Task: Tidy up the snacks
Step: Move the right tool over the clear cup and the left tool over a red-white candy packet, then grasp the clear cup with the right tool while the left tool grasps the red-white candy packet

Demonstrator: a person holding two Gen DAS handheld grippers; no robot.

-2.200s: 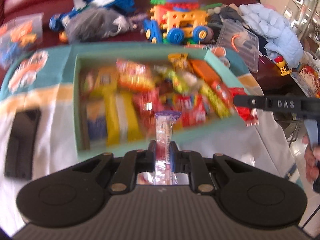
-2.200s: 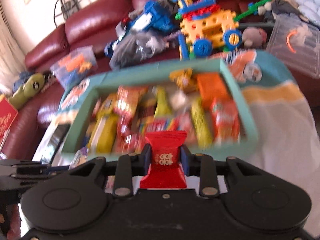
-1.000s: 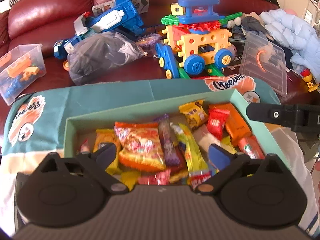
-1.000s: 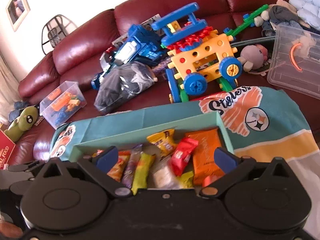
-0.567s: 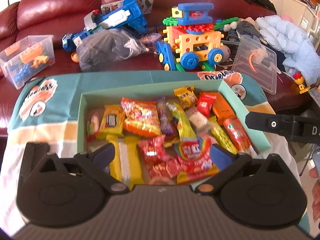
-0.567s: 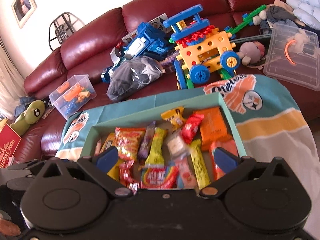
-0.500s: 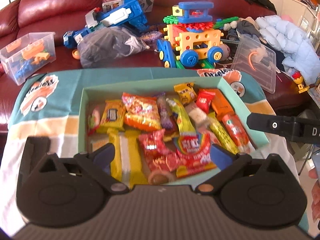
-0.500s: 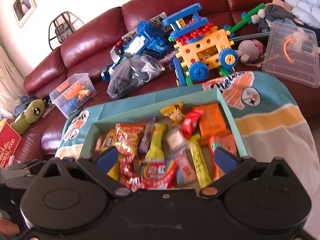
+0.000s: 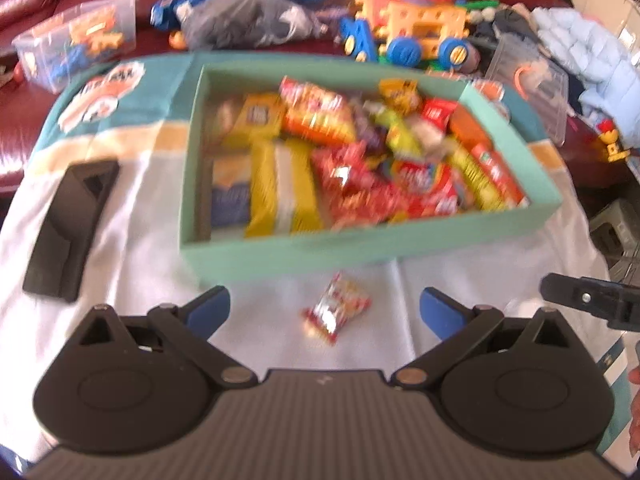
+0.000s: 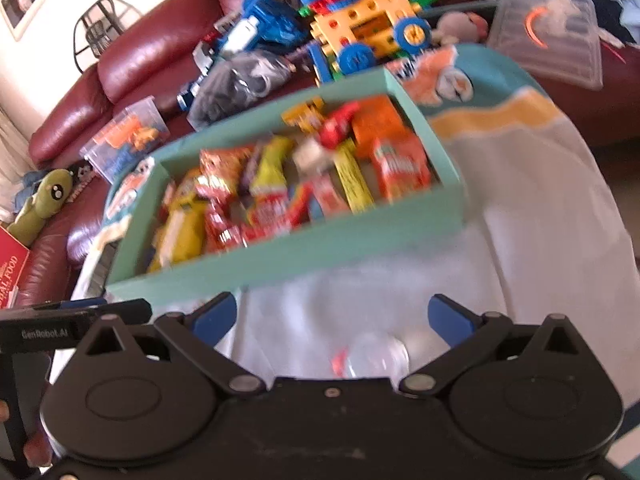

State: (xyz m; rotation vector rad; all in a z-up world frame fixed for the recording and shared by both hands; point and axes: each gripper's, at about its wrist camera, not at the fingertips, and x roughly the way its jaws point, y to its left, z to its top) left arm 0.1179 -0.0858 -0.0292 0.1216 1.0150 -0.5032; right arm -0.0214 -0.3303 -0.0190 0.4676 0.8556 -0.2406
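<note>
Cloth (image 9: pixel 132 236): red-white packet (image 9: pixel 335 307), left view only

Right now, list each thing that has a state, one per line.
Left gripper: open, empty.
Right gripper: open, empty.
Teal box: lidless, full of snacks.
Red-and-white snack packet: outside the box, flat on the cloth.
Clear wrapped snack: on the cloth, outside the box.

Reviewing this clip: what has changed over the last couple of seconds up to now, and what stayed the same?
Both claws let go of their snacks: the left claw released a clear purple-topped packet, the right claw a red packet, which now lies in the teal box. Both have drawn back from the box and stand open. A small red-and-white packet lies on the cloth before the left claw. The box and sofa toys have not moved.
</note>
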